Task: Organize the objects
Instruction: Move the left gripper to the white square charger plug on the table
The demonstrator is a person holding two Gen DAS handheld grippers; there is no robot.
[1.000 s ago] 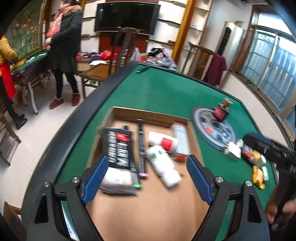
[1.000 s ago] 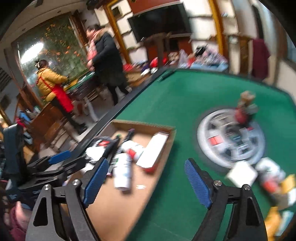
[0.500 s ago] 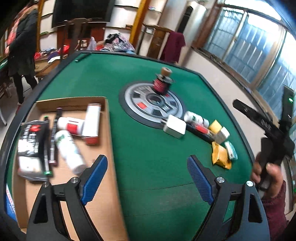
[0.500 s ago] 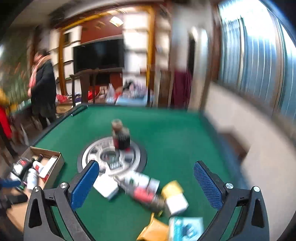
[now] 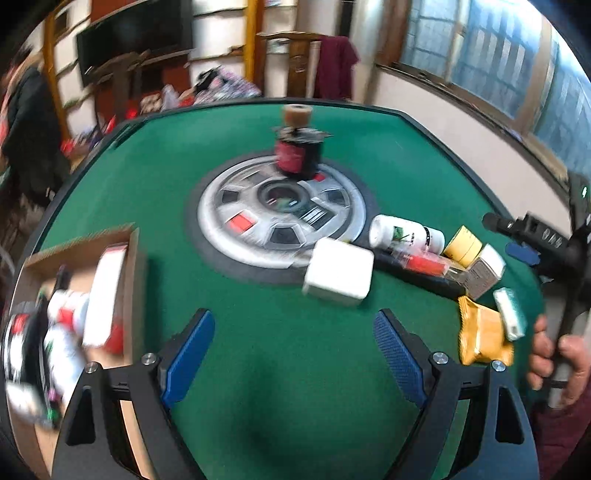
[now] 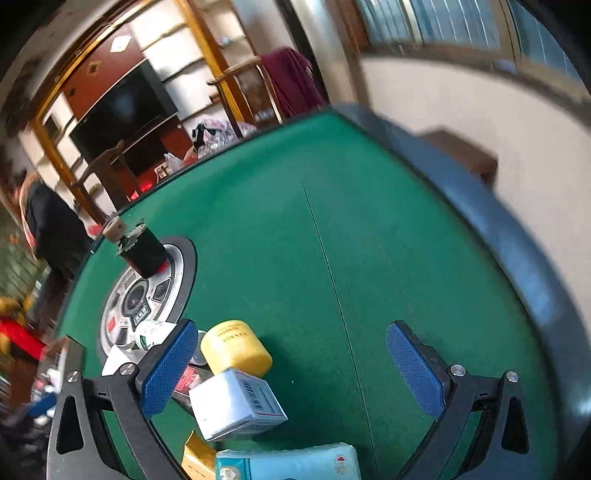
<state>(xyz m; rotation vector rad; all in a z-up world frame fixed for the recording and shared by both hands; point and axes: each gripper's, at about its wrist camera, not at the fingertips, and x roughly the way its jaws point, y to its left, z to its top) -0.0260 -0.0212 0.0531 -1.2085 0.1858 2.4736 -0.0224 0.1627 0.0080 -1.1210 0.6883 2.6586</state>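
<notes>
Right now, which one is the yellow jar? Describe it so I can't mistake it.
Start at the silver dial in the middle of the green table, then follow the loose cluster of items off its rim. The yellow jar lies on its side between a white bottle and a small white box; it is the only round yellow thing.

A home living room is shown. A television [image 5: 135,35], wall shelves [image 6: 207,70] and a green-felted mahjong tabletop [image 5: 295,354] are seen.
</notes>
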